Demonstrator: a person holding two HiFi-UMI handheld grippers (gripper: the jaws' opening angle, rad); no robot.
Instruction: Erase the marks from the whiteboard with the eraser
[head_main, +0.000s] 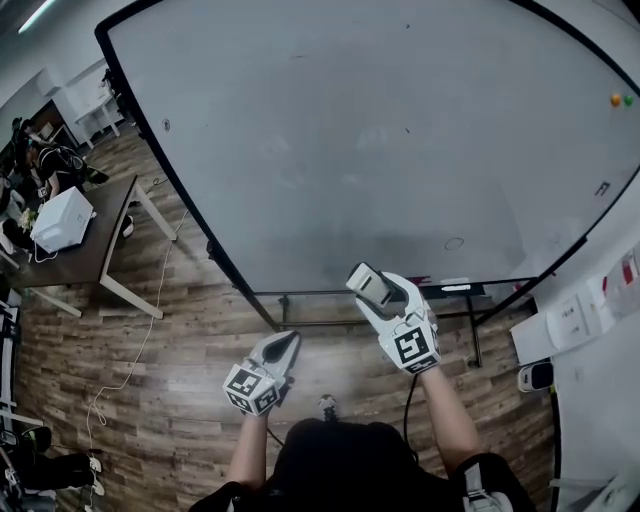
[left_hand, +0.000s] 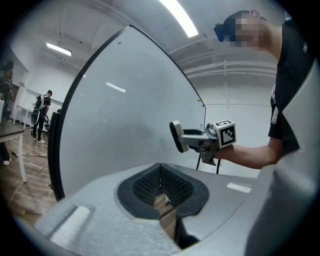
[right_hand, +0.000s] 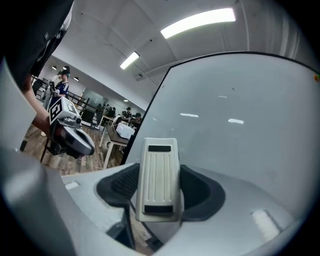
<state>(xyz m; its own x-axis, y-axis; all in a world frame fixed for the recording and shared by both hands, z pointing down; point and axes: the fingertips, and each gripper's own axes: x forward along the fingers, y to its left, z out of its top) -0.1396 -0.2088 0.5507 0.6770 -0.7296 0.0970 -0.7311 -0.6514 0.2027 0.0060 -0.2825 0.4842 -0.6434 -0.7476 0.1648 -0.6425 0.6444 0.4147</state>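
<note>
Left gripper, jaws closed and empty, hangs low, clear of work. Right gripper clamps the eraser, pad facing the whiteboard, ready for wiping.

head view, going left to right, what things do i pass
white box → left gripper → eraser clamped in the right gripper → orange and green magnets

No legible text, no labels, no brands, no numbers, no readable signs
</note>
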